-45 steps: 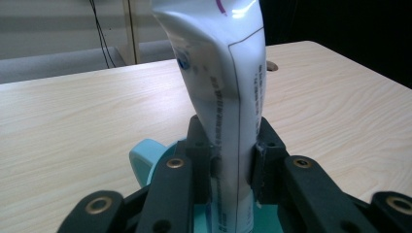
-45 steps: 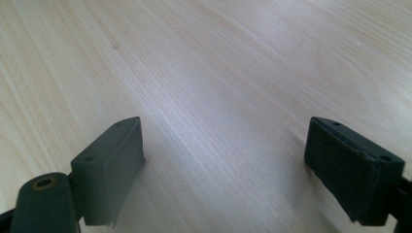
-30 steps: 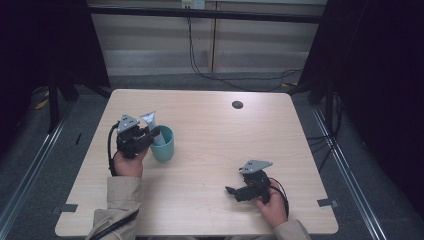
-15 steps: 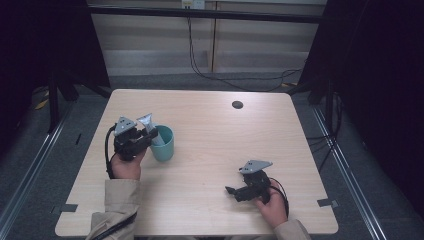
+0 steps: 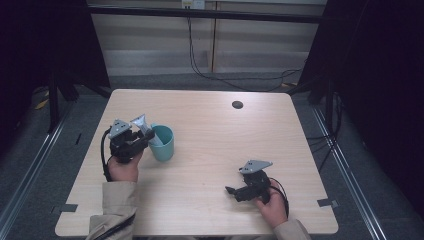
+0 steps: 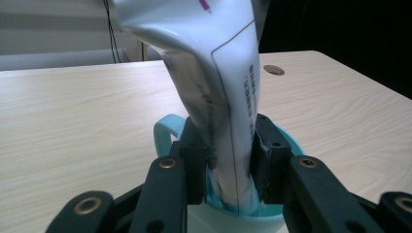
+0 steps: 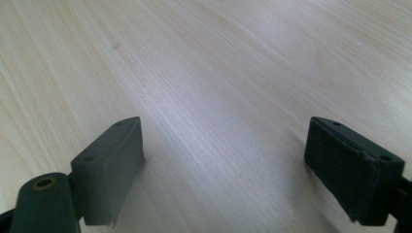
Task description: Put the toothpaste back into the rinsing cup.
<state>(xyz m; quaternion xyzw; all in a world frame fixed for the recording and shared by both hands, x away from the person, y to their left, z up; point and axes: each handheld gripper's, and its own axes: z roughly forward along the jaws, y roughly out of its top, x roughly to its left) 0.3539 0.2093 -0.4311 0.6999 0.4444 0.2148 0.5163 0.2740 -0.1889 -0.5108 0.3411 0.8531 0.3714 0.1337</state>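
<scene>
Table: pale wood, small dark round hole near far edge; front corners cut off by frame.

Cup: teal, upright on left half of table, handle partly hidden behind jaws in left gripper view; base out of frame there.

Tube: white, soft, printed text too small to read; lower end inside cup, upper end cut off by frame top.

Left gripper: clamped on tube just above cup rim.

Right gripper: jaws wide apart, holding nothing, low over bare wood near front right, well apart from cup.
</scene>
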